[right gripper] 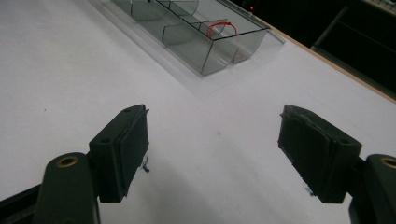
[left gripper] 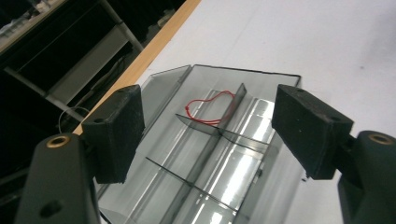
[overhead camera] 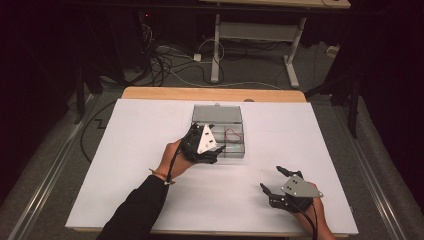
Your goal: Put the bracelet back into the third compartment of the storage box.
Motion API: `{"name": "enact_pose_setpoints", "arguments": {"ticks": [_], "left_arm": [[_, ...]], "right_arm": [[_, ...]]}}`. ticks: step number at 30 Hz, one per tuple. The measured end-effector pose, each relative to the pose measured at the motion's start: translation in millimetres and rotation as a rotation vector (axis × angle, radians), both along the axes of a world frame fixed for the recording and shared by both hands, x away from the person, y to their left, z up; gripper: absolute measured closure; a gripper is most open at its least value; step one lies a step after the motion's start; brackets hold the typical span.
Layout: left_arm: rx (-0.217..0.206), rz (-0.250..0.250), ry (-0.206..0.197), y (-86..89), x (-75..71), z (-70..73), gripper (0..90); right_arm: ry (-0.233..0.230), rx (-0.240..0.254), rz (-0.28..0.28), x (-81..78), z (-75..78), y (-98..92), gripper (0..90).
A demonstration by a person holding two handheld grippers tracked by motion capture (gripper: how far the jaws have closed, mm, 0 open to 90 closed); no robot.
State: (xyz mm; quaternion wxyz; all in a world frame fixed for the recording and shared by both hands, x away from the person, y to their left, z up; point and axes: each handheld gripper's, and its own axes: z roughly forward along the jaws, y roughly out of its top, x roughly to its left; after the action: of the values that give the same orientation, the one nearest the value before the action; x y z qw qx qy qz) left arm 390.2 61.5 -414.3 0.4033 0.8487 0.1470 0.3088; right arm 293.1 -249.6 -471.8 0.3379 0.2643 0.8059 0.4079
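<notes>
A clear plastic compartment box (overhead camera: 235, 150) stands at the table's middle back, its lid (overhead camera: 217, 114) folded open behind it. A loop of red string (overhead camera: 233, 134) lies in a right-hand compartment. My left gripper (overhead camera: 216, 138) hovers over the box's left part, open, with nothing between the pads. In the left gripper view the box (left gripper: 224, 177) and red string (left gripper: 201, 100) lie between and beyond the open left gripper (left gripper: 210, 123). My right gripper (overhead camera: 271, 178) rests open above bare table at the near right. The right gripper view has the open right gripper (right gripper: 212, 144), the box (right gripper: 187, 39) and the string (right gripper: 219, 25) farther off.
A white sheet (overhead camera: 150, 160) covers the wooden table (overhead camera: 165, 93). Behind the table stand a desk frame (overhead camera: 216, 45) and tangled cables (overhead camera: 165, 60) on the floor. Dark space lies to both sides.
</notes>
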Motion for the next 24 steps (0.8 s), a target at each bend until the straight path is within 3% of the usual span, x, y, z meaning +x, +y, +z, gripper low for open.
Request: {"name": "enact_pose_setpoints", "arguments": {"ticks": [7, 10, 24], "left_arm": [[-0.025, -0.016, -0.010, 9.9, -16.6, -5.3, 22.3], [-0.004, -0.022, -0.019, 12.8, -23.6, -9.8, 22.3], [0.008, -0.054, -0.045, 29.8, -52.2, -22.8, 22.3]], "right_arm": [[-0.001, 0.003, 0.002, -0.3, 0.3, 0.8, 25.6], [0.001, 0.003, -0.001, 0.2, 0.1, 0.7, 25.5], [-0.005, 0.003, 0.007, -1.5, 1.4, 1.0, 25.6]]}}
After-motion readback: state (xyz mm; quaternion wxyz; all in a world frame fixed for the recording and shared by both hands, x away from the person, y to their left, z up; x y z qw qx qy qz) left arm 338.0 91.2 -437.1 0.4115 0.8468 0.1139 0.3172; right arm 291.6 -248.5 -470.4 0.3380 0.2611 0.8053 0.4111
